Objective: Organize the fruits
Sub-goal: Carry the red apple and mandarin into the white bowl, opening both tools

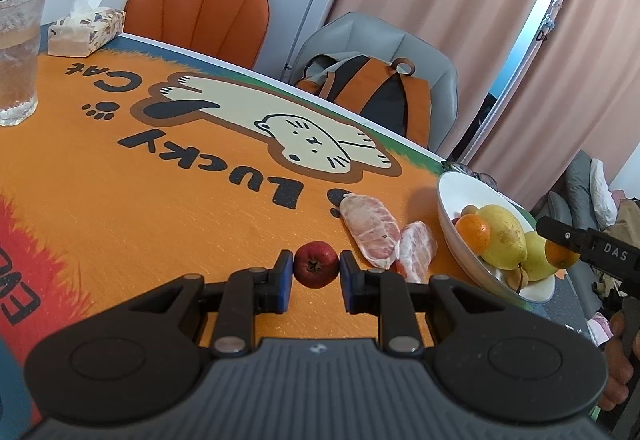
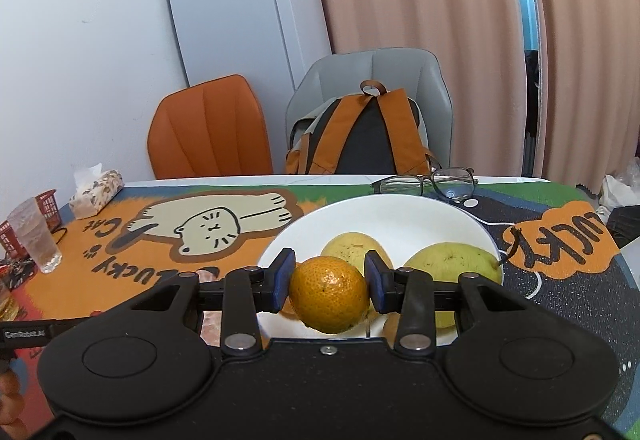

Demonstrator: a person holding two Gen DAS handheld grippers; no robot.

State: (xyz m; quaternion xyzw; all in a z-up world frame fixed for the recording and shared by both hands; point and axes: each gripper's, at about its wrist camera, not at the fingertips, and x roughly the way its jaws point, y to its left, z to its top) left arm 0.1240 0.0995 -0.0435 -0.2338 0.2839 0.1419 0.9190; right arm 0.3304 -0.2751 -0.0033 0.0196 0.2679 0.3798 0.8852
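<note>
- My left tool (image 1: 315, 268) grips a small, round, dark red fruit (image 1: 316, 264) between its blue pads, low over the orange cat-print cloth on the tabletop (image 1: 168, 207).
- My right tool (image 2: 329, 282) clamps a round orange citrus fruit (image 2: 329, 294), its jaws closed against both sides — it hangs above the near rim of the white round bowl (image 2: 384, 211).
- In the left view the same bowl (image 1: 448, 207) sits to the right of the red fruit, near the tabletop's edge, holding a second small orange (image 1: 473, 234) and two yellow-green pear-like fruits (image 1: 502, 238).
- Two peeled, pale pink pomelo segments (image 1: 370, 230) lie on the cloth between the red fruit and the bowl — the smaller one (image 1: 418, 250) is just beside my left tool's right finger.
- A pair of dark-framed glasses (image 2: 432, 183) rests behind the bowl.
- A clear glass of water (image 1: 18, 59) and a patterned tissue box (image 1: 86, 31) stand at the far left, well apart from the fruit.
</note>
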